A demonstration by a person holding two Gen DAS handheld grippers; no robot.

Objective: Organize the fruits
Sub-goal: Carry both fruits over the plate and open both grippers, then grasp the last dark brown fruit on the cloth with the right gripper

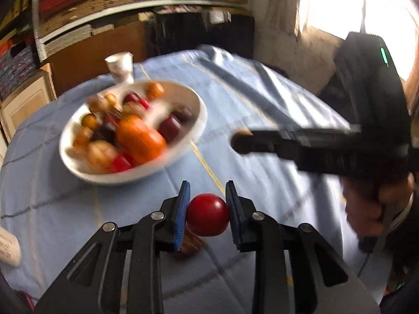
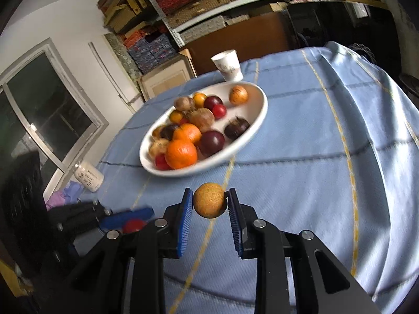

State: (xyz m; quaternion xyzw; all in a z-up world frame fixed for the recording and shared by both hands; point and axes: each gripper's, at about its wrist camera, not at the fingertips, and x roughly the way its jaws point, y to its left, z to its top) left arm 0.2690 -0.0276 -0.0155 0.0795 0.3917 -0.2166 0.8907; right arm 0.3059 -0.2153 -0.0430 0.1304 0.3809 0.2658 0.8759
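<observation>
The left gripper (image 1: 207,216) has its blue ribbed fingers (image 1: 181,217) clamped on a small, glossy, round red fruit (image 1: 208,214), held above the blue quilted cloth covering the counter (image 1: 262,120). The grip sits across the fruit's widest part, which is the right place: the smooth skin looks slippery, and a hold nearer top or bottom would likely let it squirt out. It seems light, and probably soft enough to bruise under a hard squeeze.

Ahead, the white oval ceramic bowl (image 2: 258,120) holds a heap of oranges, dark plums and brownish fruits; a white paper cup (image 2: 227,65) stands just behind it.

The right gripper (image 2: 209,204) is closed the same way on a small, round, tan-yellow fruit with a rough netted skin (image 2: 209,202), also off the cloth. That coarse rind should give the ribbed pads better purchase than the red skin does, and it looks firmer. Both fruits are round, so either would likely roll if set on the cloth.
</observation>
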